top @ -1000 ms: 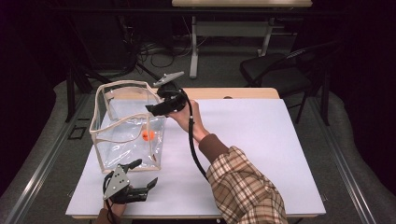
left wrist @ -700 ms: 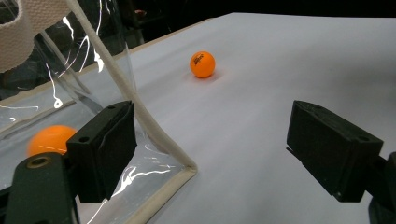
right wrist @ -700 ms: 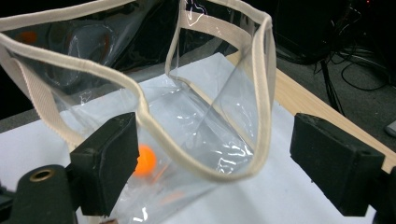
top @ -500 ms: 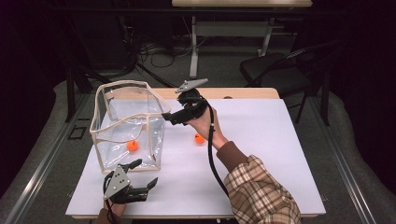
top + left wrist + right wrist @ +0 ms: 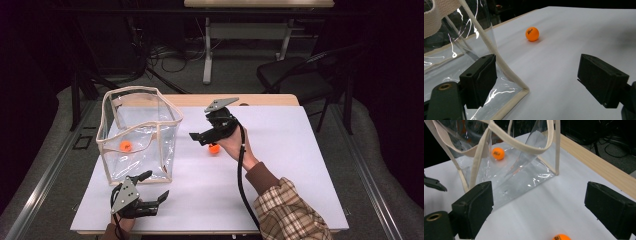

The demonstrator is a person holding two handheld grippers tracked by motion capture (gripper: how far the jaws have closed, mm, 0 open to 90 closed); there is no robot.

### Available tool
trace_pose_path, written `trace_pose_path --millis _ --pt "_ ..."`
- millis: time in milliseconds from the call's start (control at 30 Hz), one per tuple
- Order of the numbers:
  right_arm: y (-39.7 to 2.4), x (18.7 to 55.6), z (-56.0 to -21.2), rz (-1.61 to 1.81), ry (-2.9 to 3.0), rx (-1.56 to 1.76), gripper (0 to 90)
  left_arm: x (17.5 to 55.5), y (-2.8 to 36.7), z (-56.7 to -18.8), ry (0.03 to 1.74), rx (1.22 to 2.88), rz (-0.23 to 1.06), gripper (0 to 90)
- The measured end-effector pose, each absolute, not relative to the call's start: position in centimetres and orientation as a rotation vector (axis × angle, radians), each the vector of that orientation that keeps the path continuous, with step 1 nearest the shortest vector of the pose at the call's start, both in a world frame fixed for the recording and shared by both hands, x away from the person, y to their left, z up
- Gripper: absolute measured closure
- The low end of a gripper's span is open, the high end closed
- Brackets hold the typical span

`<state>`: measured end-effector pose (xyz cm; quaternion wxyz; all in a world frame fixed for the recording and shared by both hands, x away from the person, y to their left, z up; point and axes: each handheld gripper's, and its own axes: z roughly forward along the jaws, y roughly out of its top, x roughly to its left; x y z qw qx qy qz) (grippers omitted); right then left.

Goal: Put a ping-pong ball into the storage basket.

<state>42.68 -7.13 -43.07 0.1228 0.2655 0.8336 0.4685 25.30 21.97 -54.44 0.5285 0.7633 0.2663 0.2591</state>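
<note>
One white table (image 5: 300, 165) | grey floor (image 5: 380, 145) | black chair (image 5: 295, 75) behind

White-topped table with a bag and a ball
The table (image 5: 300, 165) carries an upright clear bag (image 5: 137, 135) and an orange ball (image 5: 214, 148) on its sheet.

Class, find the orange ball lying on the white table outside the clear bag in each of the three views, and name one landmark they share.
High view: ball on the table, centre, just below the right gripper.
Left gripper view: upper middle, beyond the open jaws.
Right gripper view: bottom edge, partly cut off, between the open jaws.
Shared landmark: the clear bag.
</note>
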Motion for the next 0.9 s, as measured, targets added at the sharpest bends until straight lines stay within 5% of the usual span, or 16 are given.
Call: trace_pose_path --millis 900 --pt "-10.6 40.6 -48.4 1.311 2.462 0.831 3.8 25.3 22.1 -54.5 0.640 1.826 0.621 15.8"
